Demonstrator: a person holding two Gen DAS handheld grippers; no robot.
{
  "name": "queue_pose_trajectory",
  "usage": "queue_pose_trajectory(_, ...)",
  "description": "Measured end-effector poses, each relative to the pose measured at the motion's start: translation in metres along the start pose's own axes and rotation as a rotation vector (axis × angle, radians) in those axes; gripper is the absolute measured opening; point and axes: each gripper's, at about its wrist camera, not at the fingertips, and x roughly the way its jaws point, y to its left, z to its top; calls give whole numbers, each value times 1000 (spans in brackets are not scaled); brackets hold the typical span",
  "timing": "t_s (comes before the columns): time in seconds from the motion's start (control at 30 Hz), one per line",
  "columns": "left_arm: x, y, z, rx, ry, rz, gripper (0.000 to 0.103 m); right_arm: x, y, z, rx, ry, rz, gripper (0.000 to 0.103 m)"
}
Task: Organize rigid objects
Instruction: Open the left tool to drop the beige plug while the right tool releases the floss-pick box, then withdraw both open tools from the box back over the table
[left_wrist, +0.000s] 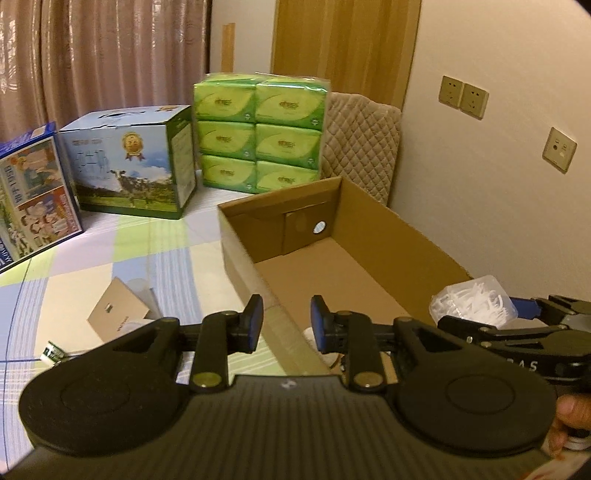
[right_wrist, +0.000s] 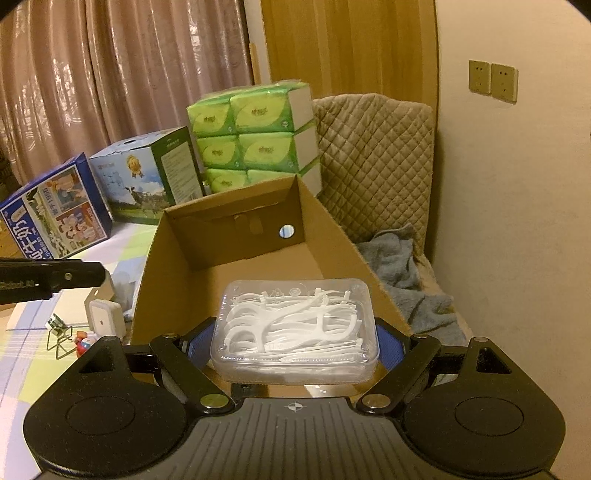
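- Over on the left, on the pastel checked bedspread (right_wrist: 22, 354), a small white square gadget (right_wrist: 105, 315), a wire clip (right_wrist: 61, 338) and what may be a toy remain loose.
- Left gripper (left_wrist: 286, 323): fingers narrowly parted, nothing between them; keep it off the box rim.
- Right gripper (right_wrist: 295, 341): fingers spread wide, clamping the clear plastic box of white floss picks (right_wrist: 295, 332) above the open brown cardboard box (right_wrist: 332, 236); lower it level to the floor before releasing.
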Motion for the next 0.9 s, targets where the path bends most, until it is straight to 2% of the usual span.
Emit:
queue_pose_trajectory(0.17,-4,10,-5,-24,3,11,26,8,1,-1,16,12,12,83)
queue_pose_trajectory(0.3,-8,17,-10,-38,4,27,33,11,-7,0,87,13,38,83)
queue_pose_trajectory(0.63,-42,37,-26,-59,-19,97,41,-31,-4,13,119,-65,41,83)
queue_pose_trajectory(0.9,-91,60,-48,-87,-43,163,46,-72,35,7,95,-101,111,83)
